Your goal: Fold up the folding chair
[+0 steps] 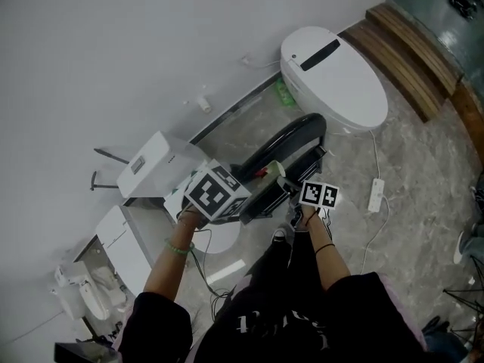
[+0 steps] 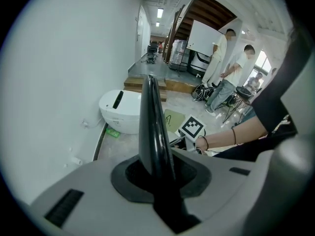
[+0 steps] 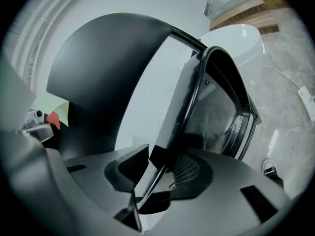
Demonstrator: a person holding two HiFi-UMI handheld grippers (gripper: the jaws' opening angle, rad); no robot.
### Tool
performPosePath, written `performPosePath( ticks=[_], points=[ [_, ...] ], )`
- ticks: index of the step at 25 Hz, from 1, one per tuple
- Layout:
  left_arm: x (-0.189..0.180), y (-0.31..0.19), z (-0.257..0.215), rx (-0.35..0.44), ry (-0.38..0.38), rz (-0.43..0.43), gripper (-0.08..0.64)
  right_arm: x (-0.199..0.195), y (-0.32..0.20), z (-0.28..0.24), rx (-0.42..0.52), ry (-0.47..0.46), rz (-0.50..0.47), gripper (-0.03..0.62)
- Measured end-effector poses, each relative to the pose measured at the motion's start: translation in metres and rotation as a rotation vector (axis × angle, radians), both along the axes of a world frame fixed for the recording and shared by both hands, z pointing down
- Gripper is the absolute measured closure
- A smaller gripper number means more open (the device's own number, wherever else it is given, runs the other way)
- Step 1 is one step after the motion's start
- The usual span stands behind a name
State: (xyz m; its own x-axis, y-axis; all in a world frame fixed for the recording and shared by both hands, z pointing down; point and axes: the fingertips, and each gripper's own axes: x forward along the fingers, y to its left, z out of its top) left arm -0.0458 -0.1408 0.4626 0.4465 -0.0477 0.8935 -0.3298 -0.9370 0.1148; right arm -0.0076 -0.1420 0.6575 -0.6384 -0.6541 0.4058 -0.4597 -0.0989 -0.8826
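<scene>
We hold the chair [image 1: 291, 142] close to the wall [image 1: 113, 51]: left gripper [image 2: 158, 173] clamped on its thin back edge, right gripper [image 3: 150, 163] closed narrowly on a frame bar. Best we grip firmly and bring seat and back together evenly.

Seen from the head, the left gripper [image 1: 240, 197] and right gripper [image 1: 296, 191] hide the folding chair's [image 1: 290, 138] near edge.

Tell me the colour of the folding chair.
The folding chair is glossy black; the right gripper view shows it best.
</scene>
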Motion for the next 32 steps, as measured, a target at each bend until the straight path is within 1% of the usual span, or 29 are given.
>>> performPosePath(
  ticks=[2, 3, 5, 7, 12, 14, 17, 21, 23, 25, 28, 32],
  points=[
    [-0.003, -0.004, 0.001, 0.006, -0.010, -0.001, 0.491, -0.001, -0.005, 0.001, -0.007, -0.036, -0.015, 0.451],
    [-0.004, -0.006, 0.002, 0.004, -0.011, -0.003, 0.491, -0.002, -0.007, 0.000, -0.008, -0.068, -0.017, 0.453],
    [-0.006, -0.013, 0.003, 0.007, -0.011, -0.003, 0.491, -0.002, -0.010, -0.001, -0.013, -0.146, -0.002, 0.467],
    [-0.007, -0.018, 0.004, 0.023, -0.008, -0.003, 0.491, -0.001, -0.012, -0.003, -0.012, -0.181, 0.003, 0.477],
    [-0.008, -0.017, 0.005, 0.037, -0.012, -0.003, 0.491, -0.004, -0.011, -0.005, -0.001, -0.124, -0.069, 0.490],
    [-0.005, -0.012, 0.005, 0.053, -0.015, 0.004, 0.490, -0.002, -0.006, -0.007, -0.016, -0.146, -0.073, 0.499],
    [0.006, 0.011, 0.004, 0.027, -0.002, -0.002, 0.493, 0.009, 0.012, -0.008, -0.042, -0.218, -0.033, 0.517],
    [0.015, 0.026, 0.001, 0.039, -0.008, -0.007, 0.499, 0.016, 0.022, -0.006, -0.085, -0.198, -0.036, 0.517],
    [0.016, 0.025, 0.001, 0.016, -0.022, -0.017, 0.499, 0.019, 0.022, -0.006, -0.100, -0.189, -0.035, 0.517],
    [0.018, 0.017, -0.002, -0.011, -0.025, -0.043, 0.499, 0.026, 0.019, -0.011, -0.095, -0.176, -0.027, 0.517],
    [0.019, -0.002, -0.015, -0.014, -0.004, -0.075, 0.499, 0.034, 0.007, -0.025, -0.066, -0.160, -0.025, 0.518],
    [0.027, -0.013, -0.028, -0.019, 0.022, -0.094, 0.499, 0.048, -0.010, -0.038, -0.043, -0.144, -0.017, 0.523]
  ],
)
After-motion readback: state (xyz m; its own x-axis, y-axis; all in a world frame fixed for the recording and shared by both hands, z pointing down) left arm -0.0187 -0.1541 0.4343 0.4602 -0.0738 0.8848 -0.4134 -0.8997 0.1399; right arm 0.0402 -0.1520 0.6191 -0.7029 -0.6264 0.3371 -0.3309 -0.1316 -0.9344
